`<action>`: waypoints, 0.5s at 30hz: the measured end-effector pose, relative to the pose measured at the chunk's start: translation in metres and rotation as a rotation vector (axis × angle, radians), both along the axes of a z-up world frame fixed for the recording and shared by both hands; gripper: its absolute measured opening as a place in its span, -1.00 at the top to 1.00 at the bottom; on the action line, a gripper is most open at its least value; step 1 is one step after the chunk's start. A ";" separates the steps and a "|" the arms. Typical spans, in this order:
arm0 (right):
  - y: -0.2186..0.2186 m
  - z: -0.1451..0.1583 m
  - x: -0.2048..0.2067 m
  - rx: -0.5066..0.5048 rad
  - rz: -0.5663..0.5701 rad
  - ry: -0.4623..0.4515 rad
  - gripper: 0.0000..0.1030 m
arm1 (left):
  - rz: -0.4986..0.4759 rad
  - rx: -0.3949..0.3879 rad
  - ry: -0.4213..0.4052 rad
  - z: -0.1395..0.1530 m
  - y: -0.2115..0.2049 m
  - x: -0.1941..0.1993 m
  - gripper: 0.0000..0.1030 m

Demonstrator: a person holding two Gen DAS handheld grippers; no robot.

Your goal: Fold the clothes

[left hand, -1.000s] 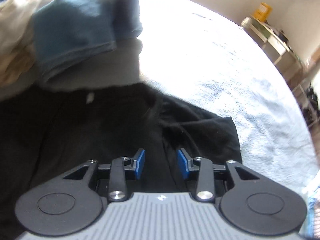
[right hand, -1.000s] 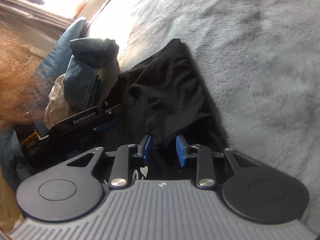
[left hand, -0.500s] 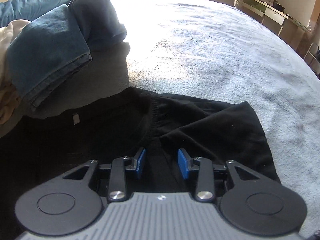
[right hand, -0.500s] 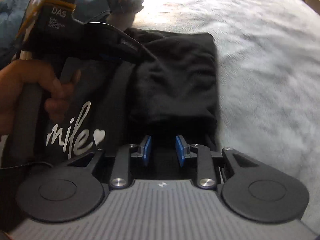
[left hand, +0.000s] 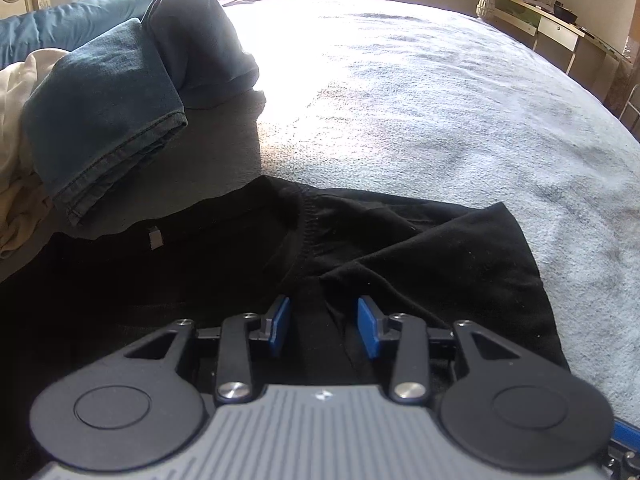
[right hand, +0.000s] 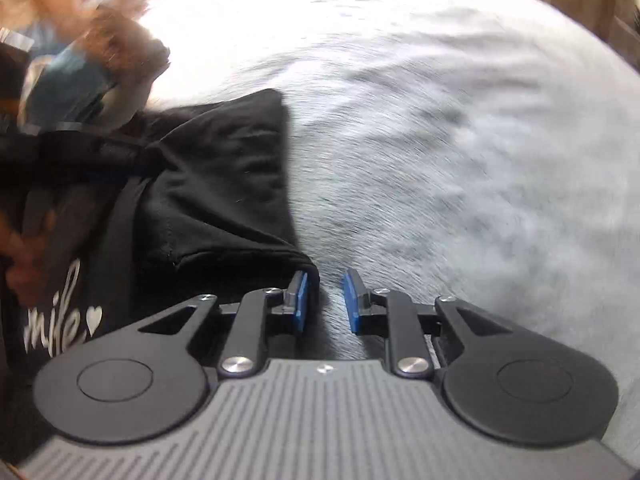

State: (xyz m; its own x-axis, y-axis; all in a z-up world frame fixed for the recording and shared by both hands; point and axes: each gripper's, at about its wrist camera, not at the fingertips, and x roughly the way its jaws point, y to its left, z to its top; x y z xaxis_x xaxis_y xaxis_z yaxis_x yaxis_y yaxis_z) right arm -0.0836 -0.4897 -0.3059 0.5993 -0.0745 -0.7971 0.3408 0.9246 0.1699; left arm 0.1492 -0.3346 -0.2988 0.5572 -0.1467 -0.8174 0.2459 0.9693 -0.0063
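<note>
**Two grippers at the edge of a black T-shirt on a bed**

Left wrist view: the left gripper sits at the bottom centre, its blue pads set apart with black cloth lying between them; the pads do not press on it. The black T-shirt spreads across the lower half of the frame on a pale grey bedspread, with its neckline and a small white label at centre left. Folded blue jeans lie at upper left, beside a cream garment at the left edge. A desk stands at upper right.

Right wrist view, blurred: the right gripper is at bottom centre, its jaws having just been closing, a narrow gap left between them. Only bedspread shows in that gap; the shirt's folded corner lies just beside the left pad. White lettering and a heart show at lower left. A hand on a dark handle is at the left edge
</note>
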 end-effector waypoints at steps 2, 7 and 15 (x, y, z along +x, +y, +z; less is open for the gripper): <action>0.002 -0.001 -0.001 -0.015 0.001 -0.007 0.69 | -0.002 0.001 -0.005 0.000 0.000 0.001 0.24; 0.001 0.009 -0.007 -0.009 0.043 -0.022 0.60 | 0.002 -0.031 0.025 0.008 0.011 0.001 0.21; 0.026 0.043 0.000 -0.071 0.230 -0.122 0.58 | -0.071 -0.105 0.070 0.031 0.034 -0.023 0.20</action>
State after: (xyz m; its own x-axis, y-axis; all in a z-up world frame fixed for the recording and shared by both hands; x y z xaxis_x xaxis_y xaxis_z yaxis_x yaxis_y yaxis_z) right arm -0.0832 -0.4634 -0.2630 0.6982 0.0218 -0.7156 0.1015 0.9864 0.1292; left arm 0.1258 -0.3007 -0.2683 0.4846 -0.2704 -0.8319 0.3093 0.9425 -0.1262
